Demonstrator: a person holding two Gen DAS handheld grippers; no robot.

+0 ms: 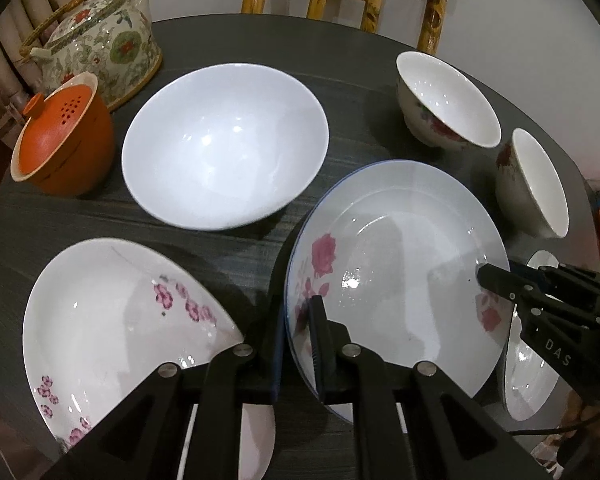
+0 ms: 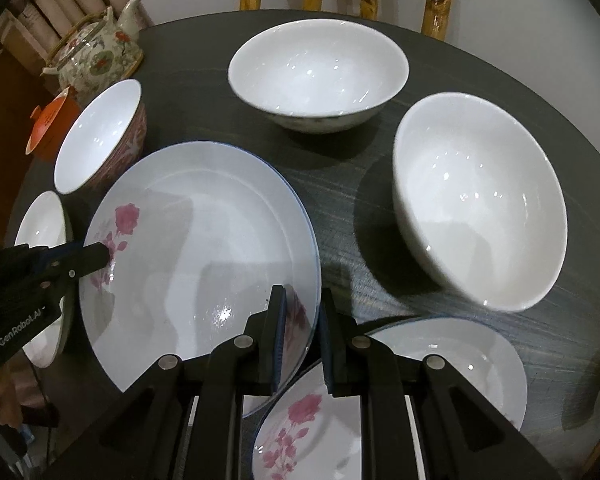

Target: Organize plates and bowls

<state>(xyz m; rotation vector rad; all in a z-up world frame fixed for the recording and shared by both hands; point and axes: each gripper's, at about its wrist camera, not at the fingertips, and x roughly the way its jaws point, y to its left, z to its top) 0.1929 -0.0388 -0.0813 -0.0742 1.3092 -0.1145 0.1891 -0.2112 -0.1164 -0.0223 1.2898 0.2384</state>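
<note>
A rose-patterned plate with a thin blue rim hangs tilted above the dark round table. My left gripper is shut on its left rim, and the rim shows between the pads. The right gripper's tip bites the opposite rim. In the right wrist view the same plate fills the centre, my right gripper is shut on its right edge, and the left gripper clamps the far side by the rose print. Under it lies another rose plate.
Around it stand a wide white bowl, a plum-blossom plate, two small rose bowls, a large white bowl and a red-patterned bowl. A teapot and an orange lidded cup stand at the back left.
</note>
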